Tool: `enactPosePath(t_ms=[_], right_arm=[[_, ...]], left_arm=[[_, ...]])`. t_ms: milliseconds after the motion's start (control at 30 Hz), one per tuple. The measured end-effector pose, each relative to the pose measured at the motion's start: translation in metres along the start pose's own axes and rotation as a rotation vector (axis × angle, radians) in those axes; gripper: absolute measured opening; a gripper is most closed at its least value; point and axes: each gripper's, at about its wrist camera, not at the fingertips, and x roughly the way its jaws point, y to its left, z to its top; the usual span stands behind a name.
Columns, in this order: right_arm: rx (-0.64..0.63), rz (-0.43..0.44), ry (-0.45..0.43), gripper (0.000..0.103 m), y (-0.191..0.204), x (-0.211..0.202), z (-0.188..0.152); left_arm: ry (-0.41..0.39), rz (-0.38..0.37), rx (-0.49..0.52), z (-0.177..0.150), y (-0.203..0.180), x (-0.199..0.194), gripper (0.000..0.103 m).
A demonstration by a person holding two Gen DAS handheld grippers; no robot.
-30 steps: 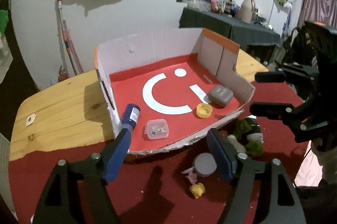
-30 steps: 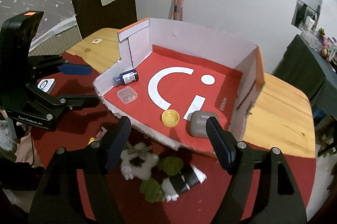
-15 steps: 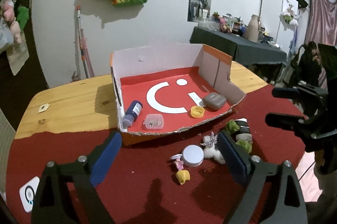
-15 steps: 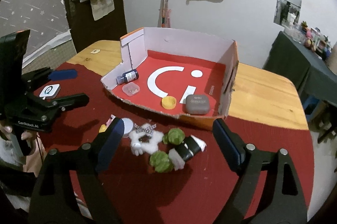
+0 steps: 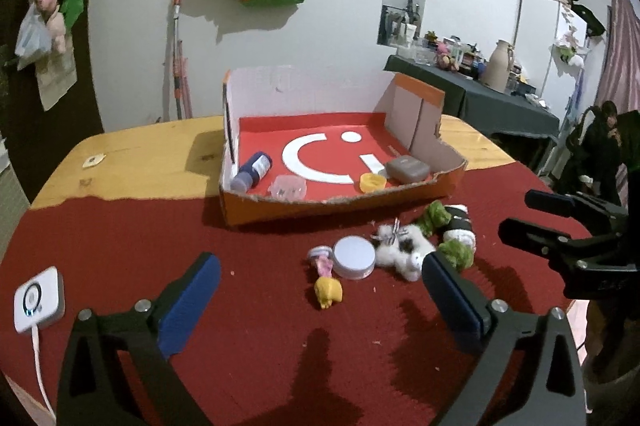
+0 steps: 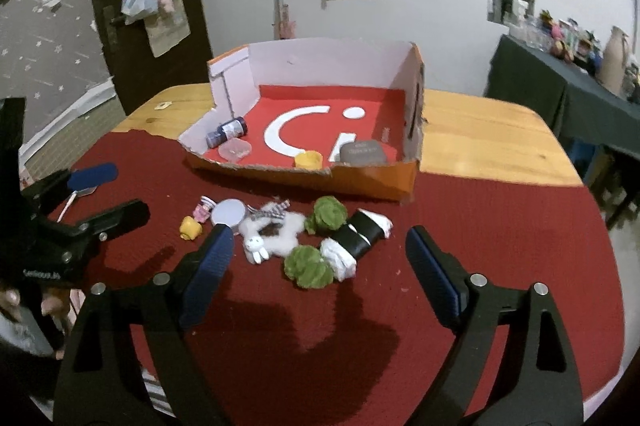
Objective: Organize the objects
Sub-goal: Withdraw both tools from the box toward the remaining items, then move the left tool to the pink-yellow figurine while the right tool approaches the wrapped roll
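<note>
Toys (image 6: 304, 238) near box (image 6: 360, 182) torn edge.

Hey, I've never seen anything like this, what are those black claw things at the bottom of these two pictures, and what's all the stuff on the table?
Those claws are hand-held grabbing tools, one in each of a person's hands. Each carries a camera looking forward along its two blue-padded fingers, so one picture comes from the left tool and the other from the right tool. Each view also catches the other tool at its edge.

Both tools hold nothing, and their jaws are opening.

On the red cloth stands a cut-open box. Inside lie a dark bottle, a small clear case, a yellow cap and a grey case.

In front of the box lie a round tin, a white fluffy toy, a small yellow toy, a pink one, two green lumps and a black-and-white roll. These seem still to be sorted.
</note>
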Motion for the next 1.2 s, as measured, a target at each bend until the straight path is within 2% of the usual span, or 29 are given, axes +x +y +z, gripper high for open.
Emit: enactPosePath(t_ms=[433, 633, 1000, 1200], right_arm=[[0.067, -0.06, 0.066, 0.088, -0.006, 0.033, -0.028], [0.076, -0.092, 0.074, 0.088, -0.01, 0.04, -0.024], [0.086, -0.093, 0.098, 0.088, -0.013, 0.053, -0.016], [0.118, -0.135, 0.122, 0.088, -0.022, 0.06, -0.002]], left_arm=[[0.071, 0.02, -0.066, -0.028, -0.001, 0.026, 0.103], [0.085, 0.053, -0.069, -0.027, 0.002, 0.035, 0.103], [0.123, 0.078, -0.065, -0.02, 0.01, 0.053, 0.103], [0.139, 0.09, -0.046, -0.016, 0.012, 0.059, 0.103]])
